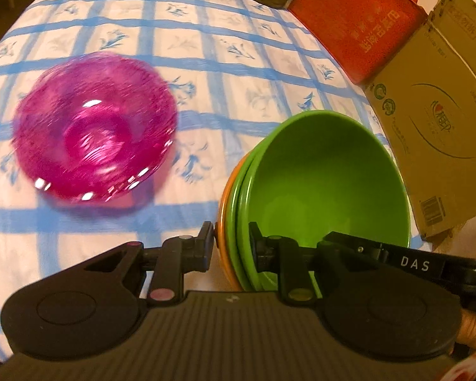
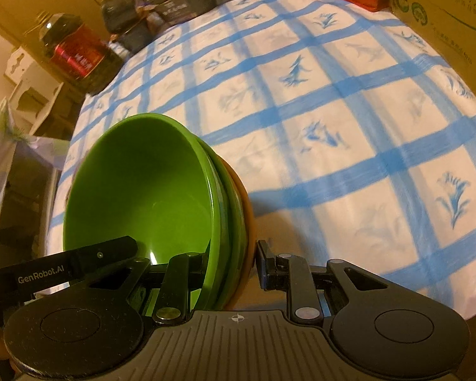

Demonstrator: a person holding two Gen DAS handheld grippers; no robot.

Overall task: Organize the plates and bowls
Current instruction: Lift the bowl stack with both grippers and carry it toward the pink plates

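Two tongs (image 1: 231, 241) (image 2: 230, 258) apparently clamp bowl stack (image 1: 317, 184); pink bowl (image 1: 95, 127) nearby.

Nested stack of bowls (image 1: 327, 184), green (image 2: 142, 190) innermost, second green, then orange (image 1: 222, 222) outermost, tipped on edge over the blue-checked cloth; translucent magenta bowl (image 1: 95, 127) upright, blurred, well apart to the left.

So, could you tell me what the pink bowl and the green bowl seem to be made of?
Pink bowl: translucent, glossy, ribbed, with bright glints; glass or clear plastic, the blur leaves it open. Green bowl: opaque, smooth, soft even sheen and a thin rim; probably melamine or plastic, possibly glazed ceramic.
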